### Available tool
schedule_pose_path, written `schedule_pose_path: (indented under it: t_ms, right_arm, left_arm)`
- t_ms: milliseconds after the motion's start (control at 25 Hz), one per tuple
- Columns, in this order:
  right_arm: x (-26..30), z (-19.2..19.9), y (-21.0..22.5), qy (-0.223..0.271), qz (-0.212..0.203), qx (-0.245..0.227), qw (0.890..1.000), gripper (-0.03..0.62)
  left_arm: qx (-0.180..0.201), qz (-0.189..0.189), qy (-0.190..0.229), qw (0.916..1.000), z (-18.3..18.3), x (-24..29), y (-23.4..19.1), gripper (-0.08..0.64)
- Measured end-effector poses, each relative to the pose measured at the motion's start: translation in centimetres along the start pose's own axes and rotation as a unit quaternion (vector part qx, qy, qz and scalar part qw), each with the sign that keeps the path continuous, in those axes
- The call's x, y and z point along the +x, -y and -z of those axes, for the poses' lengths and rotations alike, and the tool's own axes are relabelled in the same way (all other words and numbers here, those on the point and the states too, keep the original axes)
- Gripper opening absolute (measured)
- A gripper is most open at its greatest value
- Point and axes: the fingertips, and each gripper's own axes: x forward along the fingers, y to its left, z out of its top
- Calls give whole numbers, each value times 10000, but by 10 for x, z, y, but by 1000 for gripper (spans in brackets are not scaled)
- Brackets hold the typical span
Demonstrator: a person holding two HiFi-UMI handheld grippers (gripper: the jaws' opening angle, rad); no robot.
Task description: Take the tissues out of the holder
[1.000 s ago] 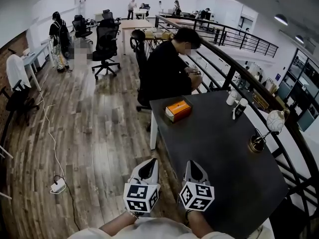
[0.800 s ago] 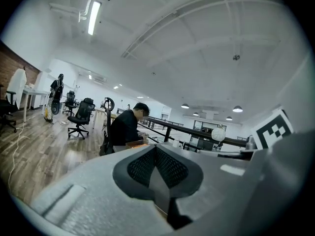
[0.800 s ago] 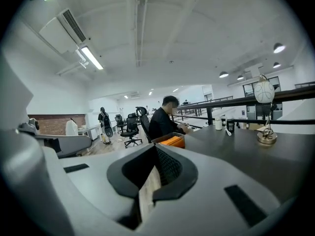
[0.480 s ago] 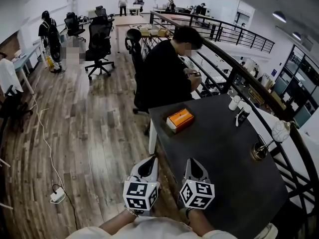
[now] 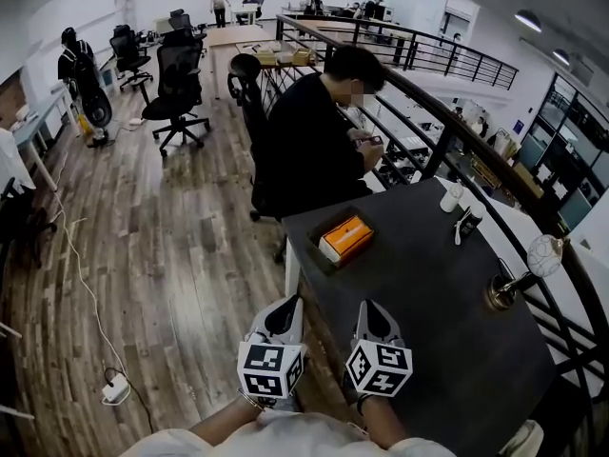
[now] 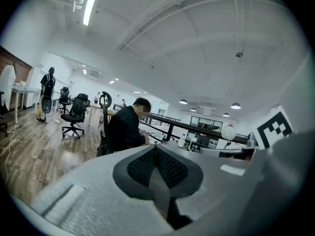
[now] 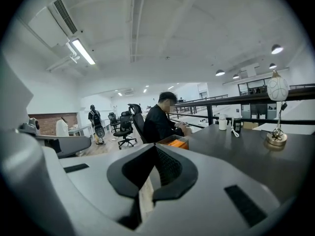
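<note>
Wooden flooring [image 5: 162,255] is seen beside a dark table [image 5: 428,303]. At the table's near left corner, the left gripper [image 5: 285,307] and the right gripper [image 5: 373,310] are held side by side, each with jaws closed together and nothing gripped. Toward the table's far left corner, the tissue holder [image 5: 331,261] is set, and the orange tissues [image 5: 346,233] are seen inside it. At the table's far end, a person [image 5: 314,141] is seated.
</note>
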Motion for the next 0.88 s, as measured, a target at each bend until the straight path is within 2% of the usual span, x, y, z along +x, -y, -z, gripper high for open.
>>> schedule_pose_path:
  t_ms: [520,880]
  right_arm:
    - [39,-7,9,20,333,76,9994,6]
    - [65,-9,9,-54,355,104,9993,6]
  left_arm:
    - [195,251,-115,9994,-12,43,-19,8]
    - [249,266,-203,9991,-13,63,-31,8]
